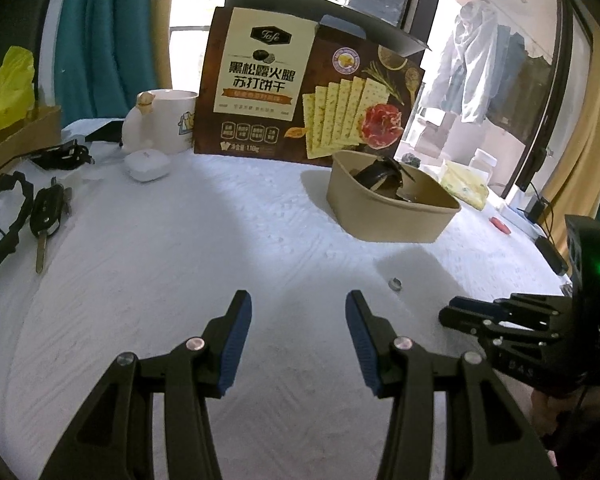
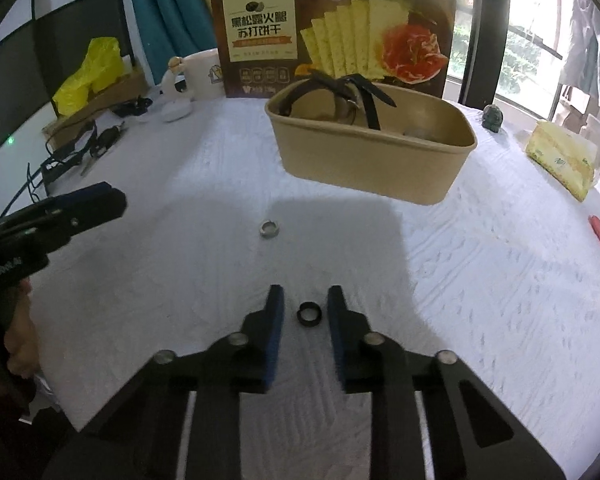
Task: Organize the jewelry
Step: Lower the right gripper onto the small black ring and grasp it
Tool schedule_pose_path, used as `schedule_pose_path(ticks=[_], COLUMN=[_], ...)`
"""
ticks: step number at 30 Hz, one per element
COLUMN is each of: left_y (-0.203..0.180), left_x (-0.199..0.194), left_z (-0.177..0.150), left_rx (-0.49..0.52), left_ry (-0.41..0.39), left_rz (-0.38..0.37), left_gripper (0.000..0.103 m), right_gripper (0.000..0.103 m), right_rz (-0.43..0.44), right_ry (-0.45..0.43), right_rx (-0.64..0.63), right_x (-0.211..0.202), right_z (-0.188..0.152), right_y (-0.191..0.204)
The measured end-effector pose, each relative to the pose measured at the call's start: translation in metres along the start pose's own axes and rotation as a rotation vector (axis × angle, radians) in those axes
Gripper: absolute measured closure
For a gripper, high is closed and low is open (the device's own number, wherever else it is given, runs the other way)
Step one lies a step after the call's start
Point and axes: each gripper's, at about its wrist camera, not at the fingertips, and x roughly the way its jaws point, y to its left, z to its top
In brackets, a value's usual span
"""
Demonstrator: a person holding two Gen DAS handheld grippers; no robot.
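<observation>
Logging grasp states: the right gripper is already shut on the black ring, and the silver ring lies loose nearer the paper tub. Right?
Not quite. In the right wrist view the right gripper is open; the black ring lies untouched between its fingers. The rest holds.

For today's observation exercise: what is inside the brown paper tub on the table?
Inside the brown paper tub lies a black-strapped watch, its straps poking over the rim. A small greyish item sits near the far wall, too unclear to name. The tub floor beneath is covered.
</observation>
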Motion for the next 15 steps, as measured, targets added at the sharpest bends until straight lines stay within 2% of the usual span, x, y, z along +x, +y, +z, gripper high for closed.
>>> schedule_pose_path(ticks=[2,8,15], left_y=[0.000,-0.003,-0.024], left_x=[-0.001,0.004,0.017], left_z=[0.000,-0.001,0.005], left_rx=[0.001,0.009,0.058], left_ry=[0.000,0.026,0.060], left_rz=[0.000,-0.003,-0.020], left_gripper=[0.054,0.054,0.054], right_gripper=[0.091,0.091,0.091], right_rz=[-0.012,-0.015,0.000], right_ry=[0.000,-0.002,-0.025], right_rx=[-0.008,-0.018,0.008], right_x=[0.000,-0.001,-0.011], right_z=[0.001,0.000,0.003], right_y=[0.000,0.001,-0.014])
